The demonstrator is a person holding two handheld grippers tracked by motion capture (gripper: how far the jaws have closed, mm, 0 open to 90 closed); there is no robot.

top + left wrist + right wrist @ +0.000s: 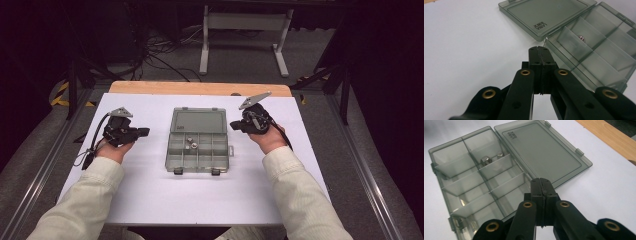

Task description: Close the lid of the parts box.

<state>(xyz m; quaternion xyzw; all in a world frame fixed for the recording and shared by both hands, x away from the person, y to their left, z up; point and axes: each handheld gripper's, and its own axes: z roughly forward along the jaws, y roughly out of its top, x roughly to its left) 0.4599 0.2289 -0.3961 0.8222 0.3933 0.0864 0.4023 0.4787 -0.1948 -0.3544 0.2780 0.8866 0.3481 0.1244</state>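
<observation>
Room: dark walls, grey floor, a tangle of black cables and the white legs of a stand beyond the far edge of the surface.
Surface: white sheet point(150, 200) over a pale wooden top, whose wood shows as a strip along the far edge point(200, 88).
Box: smoky grey see-through plastic compartment box point(197, 150), lying at the middle of the surface, a little nearer the far edge than the near one.
Lid: hinged flat lid point(199, 121) folded fully open and lying flat on the surface toward the far edge; two small clasps sit on the tray's near rim.
Compartments: thin clear dividers split the tray into rows of small cells.
Contents: two small silver metal nuts point(485, 160) lie together in a cell of the row next to the hinge, about mid-width of the tray; more small metal pieces, too blurred to name, glint in a corner cell in the right tool view.
Left tool: black two-jaw left tool point(142, 132), held by the left hand point(116, 149) on the left side of the surface, pointing toward the box and apart from it; jaws clenched together with nothing between them, tips just short of the tray's side wall in its own view.
Right tool: black two-jaw right tool point(235, 125), held by the right hand point(270, 140) on the right side, close beside the box's right edge; jaws clenched together, gripping nothing.
Sleeves: cream fabric on both forearms, entering over the near edge.
</observation>
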